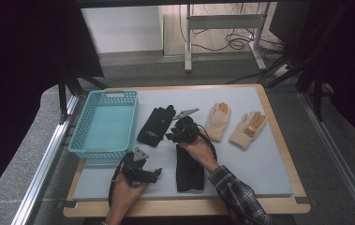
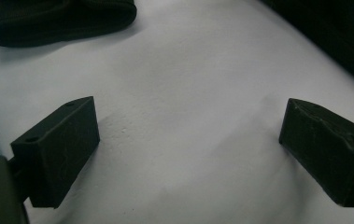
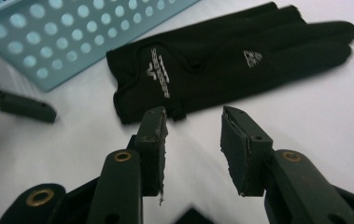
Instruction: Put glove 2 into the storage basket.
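Observation:
A black glove with white print (image 1: 156,125) lies flat beside a light blue basket (image 1: 105,124). A second black glove (image 1: 189,169) lies lengthwise under the person's right hand. My right gripper (image 1: 170,136) hovers just right of the printed glove, jaws open and empty. In the right gripper view the right gripper (image 3: 193,140) faces that printed glove's (image 3: 221,65) cuff, a short gap away. My left gripper (image 1: 155,174) rests low near the front of the mat, jaws wide open over bare mat. The left gripper (image 2: 188,149) holds nothing, with the edge of a black glove (image 2: 58,18) at the top left.
Two cream knit gloves (image 1: 218,121) (image 1: 247,130) lie on the right half of the grey mat (image 1: 259,168). The basket (image 3: 72,37) is empty. The mat sits on a wooden board with metal rails on both sides. A desk frame and cables stand beyond the table.

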A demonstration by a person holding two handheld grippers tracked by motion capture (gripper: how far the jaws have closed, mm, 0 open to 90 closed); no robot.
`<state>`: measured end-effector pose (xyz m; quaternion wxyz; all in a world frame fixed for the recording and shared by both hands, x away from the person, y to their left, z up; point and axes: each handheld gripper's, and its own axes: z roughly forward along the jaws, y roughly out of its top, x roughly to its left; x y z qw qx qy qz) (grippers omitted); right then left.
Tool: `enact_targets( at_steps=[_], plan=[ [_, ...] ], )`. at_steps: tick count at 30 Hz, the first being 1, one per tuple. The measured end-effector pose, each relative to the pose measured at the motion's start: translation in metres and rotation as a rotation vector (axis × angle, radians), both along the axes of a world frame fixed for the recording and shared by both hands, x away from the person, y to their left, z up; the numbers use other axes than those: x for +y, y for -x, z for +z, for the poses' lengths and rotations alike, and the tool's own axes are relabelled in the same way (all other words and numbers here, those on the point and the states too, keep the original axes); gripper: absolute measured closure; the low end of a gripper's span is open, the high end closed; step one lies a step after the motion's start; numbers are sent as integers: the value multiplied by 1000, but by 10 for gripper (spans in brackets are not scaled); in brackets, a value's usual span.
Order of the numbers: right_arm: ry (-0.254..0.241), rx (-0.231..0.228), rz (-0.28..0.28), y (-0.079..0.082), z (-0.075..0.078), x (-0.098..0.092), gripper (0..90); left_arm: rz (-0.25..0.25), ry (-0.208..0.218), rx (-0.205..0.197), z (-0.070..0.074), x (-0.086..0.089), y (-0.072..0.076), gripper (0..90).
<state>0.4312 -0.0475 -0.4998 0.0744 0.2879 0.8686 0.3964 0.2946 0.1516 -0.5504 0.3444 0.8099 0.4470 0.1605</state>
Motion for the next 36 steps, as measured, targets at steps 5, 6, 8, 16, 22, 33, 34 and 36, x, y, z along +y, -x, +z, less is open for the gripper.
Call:
enact_targets(
  at_steps=[5, 6, 8, 16, 22, 33, 34, 36],
  plan=[
    [-5, 5, -17, -13, -3, 15, 572, 0, 3, 0, 0, 0, 0, 52],
    [-6, 6, -26, -17, -4, 18, 548, 0, 1, 0, 0, 0, 0, 52],
    [14, -5, -50, -30, -8, 28, 411, 1, 2, 0, 0, 0, 0, 52],
    [53, 5, -97, -55, -25, 52, 214, 3, 4, 1, 0, 0, 0, 52],
    [138, -18, -86, -56, -32, 68, 337, 2, 4, 1, 0, 0, 0, 52],
    [113, 69, -53, -55, -26, 65, 871, 2, 3, 2, 0, 0, 0, 52],
    [125, 41, -50, -53, -26, 66, 875, 2, 3, 2, 0, 0, 0, 52],
    [130, 32, -50, -52, -25, 67, 875, 2, 4, 2, 0, 0, 0, 52]
  ],
)
